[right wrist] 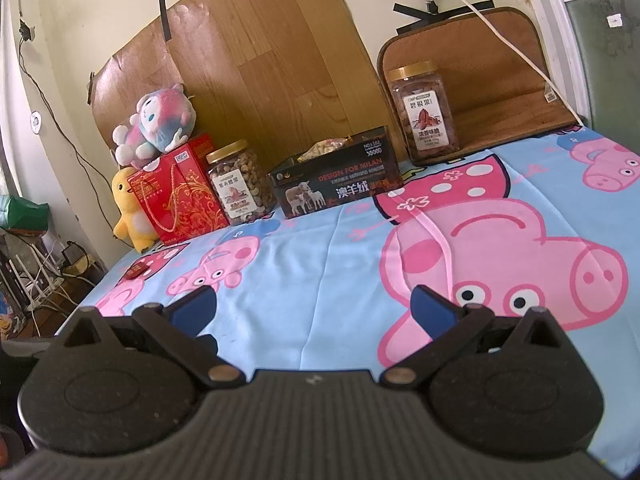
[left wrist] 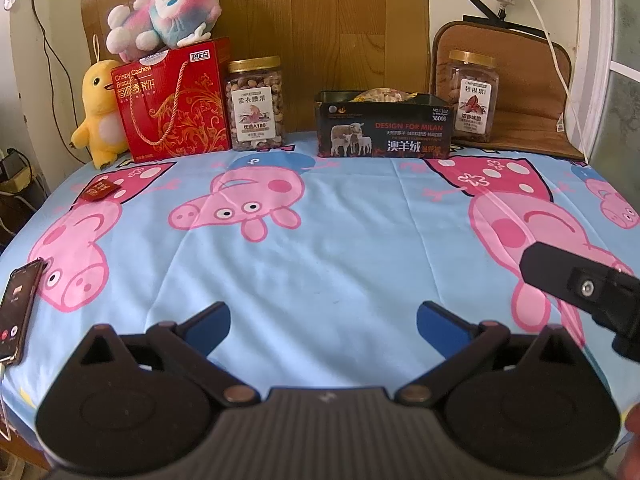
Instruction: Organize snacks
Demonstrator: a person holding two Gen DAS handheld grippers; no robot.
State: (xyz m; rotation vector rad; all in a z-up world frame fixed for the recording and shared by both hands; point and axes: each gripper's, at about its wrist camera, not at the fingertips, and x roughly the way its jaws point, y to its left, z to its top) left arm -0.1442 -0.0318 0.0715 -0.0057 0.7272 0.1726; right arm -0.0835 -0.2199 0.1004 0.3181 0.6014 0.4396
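Note:
A black open box [left wrist: 384, 130] [right wrist: 336, 184] stands at the back of the table with a snack bag [left wrist: 380, 95] [right wrist: 324, 148] inside. A cashew jar [left wrist: 256, 106] [right wrist: 238, 186] stands left of it, a pecan jar [left wrist: 472, 96] [right wrist: 426, 112] to its right. A small red packet [left wrist: 98, 191] [right wrist: 136, 270] lies at the far left on the cloth. My left gripper [left wrist: 323, 320] is open and empty over the near table. My right gripper [right wrist: 314, 308] is open and empty; its body shows in the left wrist view [left wrist: 580, 284].
A red gift box [left wrist: 172, 104] [right wrist: 180, 196] with a plush toy [left wrist: 164, 12] on top and a yellow plush duck [left wrist: 100, 116] stand at the back left. A phone [left wrist: 16, 312] lies at the left edge. A brown mat [left wrist: 520, 92] leans at the back right.

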